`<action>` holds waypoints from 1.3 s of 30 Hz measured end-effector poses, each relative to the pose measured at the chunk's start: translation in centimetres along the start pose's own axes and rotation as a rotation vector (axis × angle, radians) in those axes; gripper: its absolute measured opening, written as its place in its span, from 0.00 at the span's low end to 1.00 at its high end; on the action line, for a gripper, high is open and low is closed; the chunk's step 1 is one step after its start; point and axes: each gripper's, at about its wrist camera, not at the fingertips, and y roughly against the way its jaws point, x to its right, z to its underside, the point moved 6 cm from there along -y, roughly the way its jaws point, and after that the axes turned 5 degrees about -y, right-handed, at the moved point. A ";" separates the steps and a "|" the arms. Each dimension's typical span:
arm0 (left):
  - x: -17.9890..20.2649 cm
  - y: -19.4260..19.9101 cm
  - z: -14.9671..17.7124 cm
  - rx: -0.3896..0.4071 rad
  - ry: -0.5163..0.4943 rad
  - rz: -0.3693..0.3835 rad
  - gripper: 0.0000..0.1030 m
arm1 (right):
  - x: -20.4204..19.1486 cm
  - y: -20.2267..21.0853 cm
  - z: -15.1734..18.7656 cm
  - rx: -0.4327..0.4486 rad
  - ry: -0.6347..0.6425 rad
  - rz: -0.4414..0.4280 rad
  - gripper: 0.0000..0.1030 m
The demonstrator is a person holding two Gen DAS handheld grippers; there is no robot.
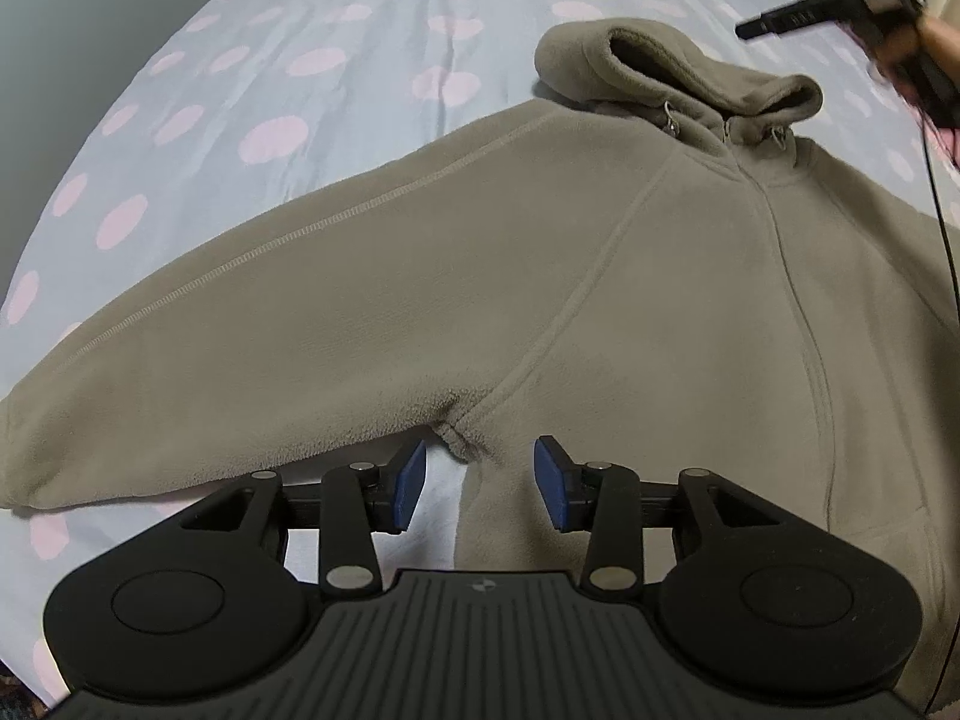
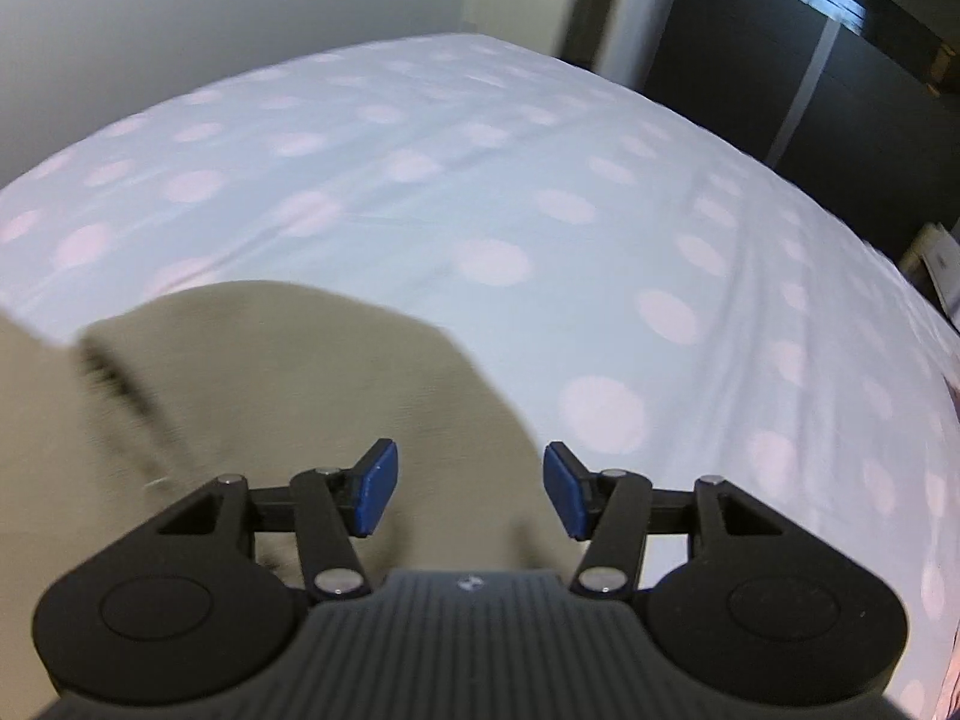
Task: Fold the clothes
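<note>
Pale blue bedsheet (image 1: 312,18) with pink dots, spread wide and filling most of both views. On it, a taupe fleece hoodie (image 1: 600,276), front up and zipped, lying flat. Hood (image 1: 660,78) bunched at the far end, opening upward, with metal cord ends dangling at the collar. One sleeve (image 1: 252,312) stretched out flat to the left, cuff reaching the frame edge. Left gripper (image 1: 480,483) low over the underarm seam, blue pads (image 1: 411,483) set wide apart, nothing between them; sheet showing under one pad, fleece under the other. Right gripper (image 2: 470,492) likewise spread wide and holding nothing, poised above the hoodie's rounded edge, blurred in the right wrist view, with bare dotted sheet beyond. Same right gripper visible from the left wrist camera at top right, dark fingers pointing toward the hood, a black cable (image 1: 942,222) trailing down beside the garment.
</note>
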 end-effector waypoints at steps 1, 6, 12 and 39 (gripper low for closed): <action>0.0 -0.1 0.1 -0.003 -0.001 0.000 0.37 | 0.8 -0.9 -0.4 -0.005 -0.032 0.006 0.59; -0.4 -0.5 0.1 -0.013 0.001 0.001 0.37 | 2.8 -6.4 -1.4 -0.070 -0.076 -0.006 0.68; -0.8 -1.6 0.1 -0.044 0.002 -0.009 0.37 | 4.6 -10.9 0.0 -0.140 -0.087 0.047 0.70; -1.4 0.9 -1.3 0.050 0.045 0.024 0.37 | -5.5 13.6 7.9 0.212 0.307 -0.158 0.08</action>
